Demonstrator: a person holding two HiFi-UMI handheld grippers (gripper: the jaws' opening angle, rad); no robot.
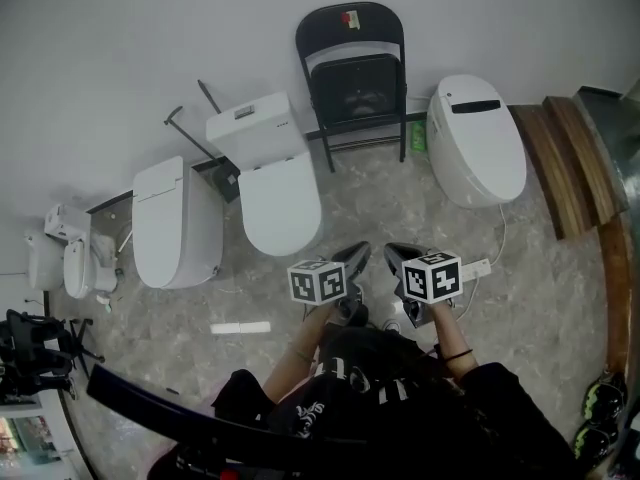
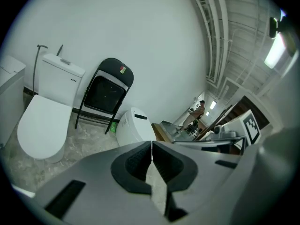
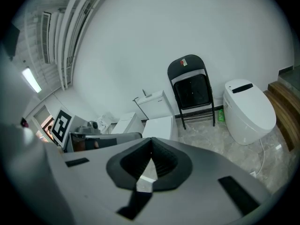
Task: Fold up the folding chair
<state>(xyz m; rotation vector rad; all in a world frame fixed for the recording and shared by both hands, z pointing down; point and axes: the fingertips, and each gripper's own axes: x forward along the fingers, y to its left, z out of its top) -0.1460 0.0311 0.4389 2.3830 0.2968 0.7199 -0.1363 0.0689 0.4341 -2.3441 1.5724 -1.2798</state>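
Observation:
The black folding chair (image 1: 355, 78) stands against the white wall between two toilets, with a red sticker on its backrest. Its dark seat panel looks steeply tilted up towards the back. It also shows in the left gripper view, chair (image 2: 107, 92), and in the right gripper view, chair (image 3: 192, 88). My left gripper (image 1: 358, 255) and right gripper (image 1: 396, 254) are side by side, well short of the chair and pointing towards it. Left gripper (image 2: 152, 145) has its jaws together with nothing between them. Right gripper (image 3: 151, 143) is likewise shut and empty.
A white toilet with a tank (image 1: 268, 173) stands left of the chair, and a rounded smart toilet (image 1: 478, 138) to its right. More toilets (image 1: 175, 223) line the left wall. Wooden steps (image 1: 560, 163) rise at the right. A power strip (image 1: 478, 266) and a green bottle (image 1: 418, 136) lie on the floor.

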